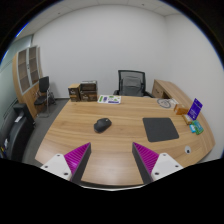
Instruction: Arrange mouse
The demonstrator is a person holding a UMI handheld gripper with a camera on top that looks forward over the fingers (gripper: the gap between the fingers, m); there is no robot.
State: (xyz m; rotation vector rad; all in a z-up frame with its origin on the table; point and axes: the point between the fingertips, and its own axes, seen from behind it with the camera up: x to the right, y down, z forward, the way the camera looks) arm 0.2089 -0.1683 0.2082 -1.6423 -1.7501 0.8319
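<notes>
wooden conference table (pixel 75 135) fills the office ahead, chairs and boxes behind it. my gripper (pixel 111 160) hangs above the near edge, fingers spread wide, holding nothing. mouse (pixel 103 125) sits mid-table, beyond the fingers, well left of the dark mouse pad (pixel 160 128). i judge the approach should descend straight, centring the mouse between both pads before closing. no readable writing anywhere.

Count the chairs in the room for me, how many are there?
2. One black chair stands behind the wooden table's far edge; another chair sits by the left wall. The table could hide more.
</notes>
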